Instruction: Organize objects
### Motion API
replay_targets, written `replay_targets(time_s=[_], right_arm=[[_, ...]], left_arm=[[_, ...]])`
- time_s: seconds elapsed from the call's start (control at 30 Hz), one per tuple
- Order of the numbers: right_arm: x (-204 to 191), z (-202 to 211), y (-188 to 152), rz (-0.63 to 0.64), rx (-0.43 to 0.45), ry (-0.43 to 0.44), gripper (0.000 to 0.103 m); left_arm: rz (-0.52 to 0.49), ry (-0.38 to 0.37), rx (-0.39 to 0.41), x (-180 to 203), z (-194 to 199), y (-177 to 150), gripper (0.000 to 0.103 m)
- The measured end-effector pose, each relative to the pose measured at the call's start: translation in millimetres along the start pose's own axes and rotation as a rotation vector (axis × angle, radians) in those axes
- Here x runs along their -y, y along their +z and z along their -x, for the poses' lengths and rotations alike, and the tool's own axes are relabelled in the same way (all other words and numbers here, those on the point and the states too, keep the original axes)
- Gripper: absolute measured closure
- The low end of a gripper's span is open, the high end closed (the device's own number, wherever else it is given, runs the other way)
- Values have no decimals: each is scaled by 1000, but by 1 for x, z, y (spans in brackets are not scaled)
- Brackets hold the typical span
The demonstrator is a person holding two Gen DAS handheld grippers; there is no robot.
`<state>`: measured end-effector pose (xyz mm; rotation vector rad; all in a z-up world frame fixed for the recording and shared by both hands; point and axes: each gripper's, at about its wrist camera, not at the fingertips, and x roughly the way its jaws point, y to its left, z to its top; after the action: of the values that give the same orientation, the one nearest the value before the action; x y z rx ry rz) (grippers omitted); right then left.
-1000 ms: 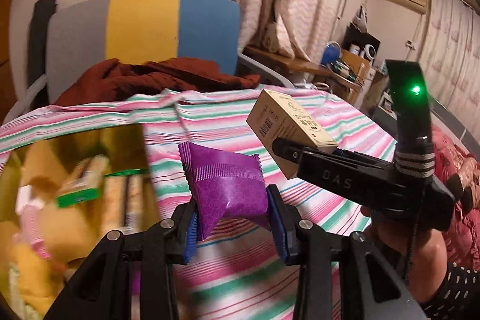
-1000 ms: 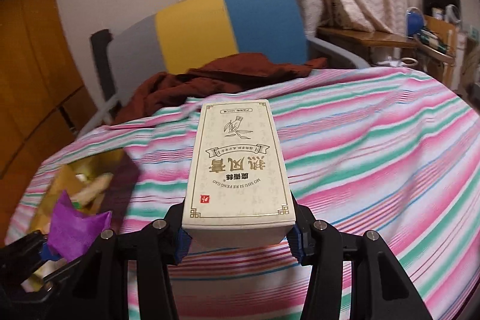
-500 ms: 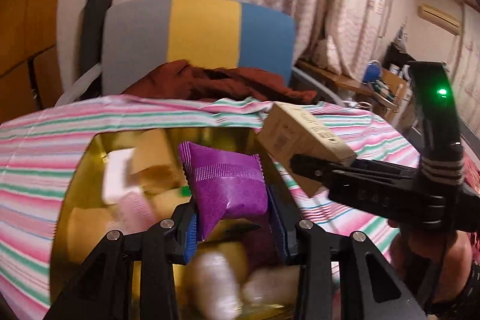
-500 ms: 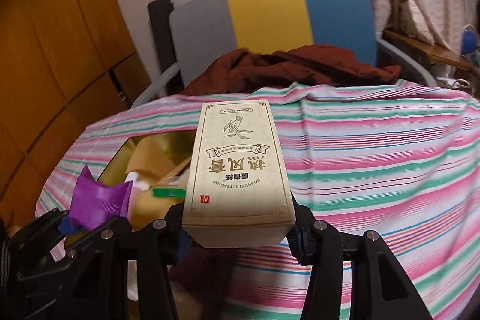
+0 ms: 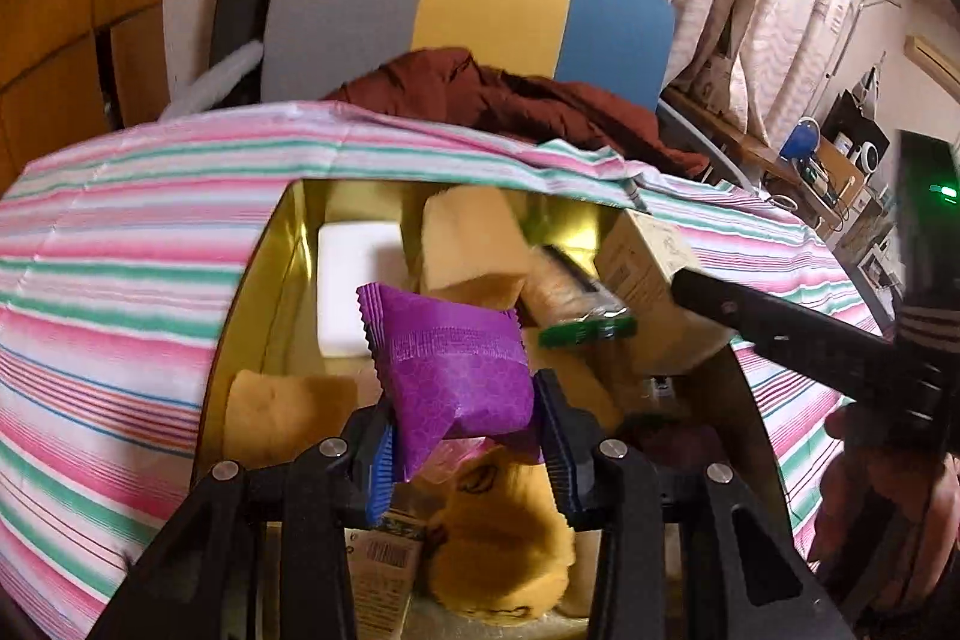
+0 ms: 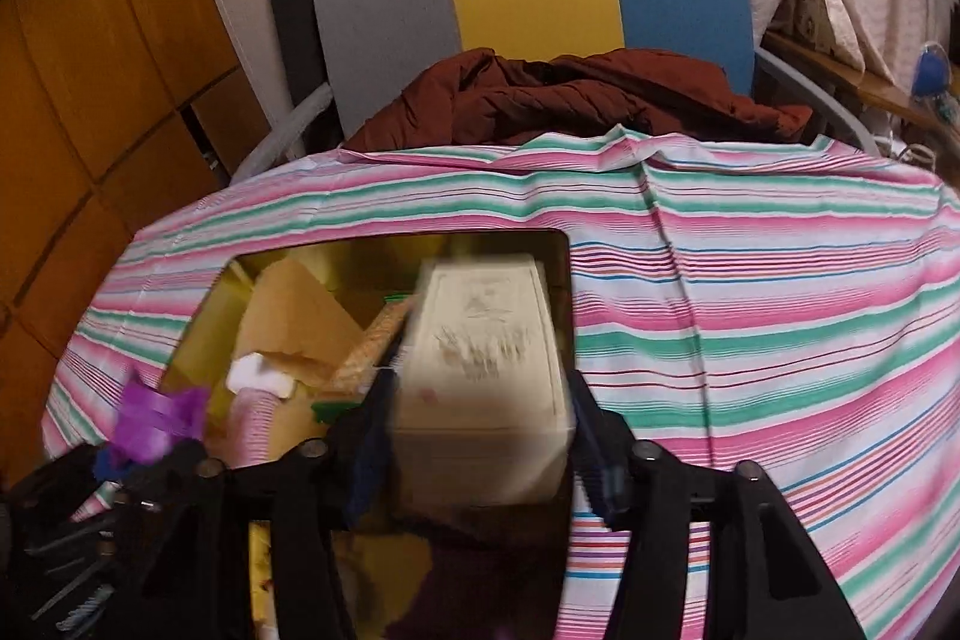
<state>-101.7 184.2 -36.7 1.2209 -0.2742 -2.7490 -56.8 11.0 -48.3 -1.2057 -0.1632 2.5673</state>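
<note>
Left gripper (image 5: 465,445), poised above the open gold tin (image 5: 252,280), its blue pads (image 5: 381,478) closed on a purple sachet (image 5: 456,370) that stands up between them. Below and ahead of it inside the tin lie yellow sponges (image 5: 474,244), a white block (image 5: 354,274) and a green-ended wafer packet (image 5: 570,298). Right gripper (image 6: 480,454), just beside it over the tin's right-hand end; its jaws have just been opening, and the cream carton (image 6: 486,364), blurred, sits between them, the pads apparently clear of its sides. The tin rests on a striped cloth (image 6: 750,340).
</note>
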Motion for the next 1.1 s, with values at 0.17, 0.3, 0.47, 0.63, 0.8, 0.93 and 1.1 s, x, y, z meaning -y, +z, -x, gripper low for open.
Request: replay_targets(time_s=[0.17, 0.3, 0.47, 0.63, 0.8, 0.93, 1.1], right_arm=[[-5, 15, -7, 8, 36, 36, 29], [-4, 26, -15, -2, 45, 56, 25], [-2, 33, -21, -18, 43, 64, 24], [-11, 42, -26, 8, 39, 61, 16], [-25, 52, -30, 44, 29, 66, 0], [-39, 59, -33, 76, 24, 43, 0], [-52, 66, -38, 102, 9, 5, 0]], left_arm=[[87, -30, -46, -7, -7, -3, 49], [87, -10, -47, -4, -2, -4, 48], [55, 29, -17, 4, 13, -5, 48], [40, 137, 14, 9, 35, -8, 48], [41, 214, 42, 8, 57, -11, 48], [49, 270, 45, 7, 71, -14, 48], [63, 307, 48, 5, 87, -21, 48]])
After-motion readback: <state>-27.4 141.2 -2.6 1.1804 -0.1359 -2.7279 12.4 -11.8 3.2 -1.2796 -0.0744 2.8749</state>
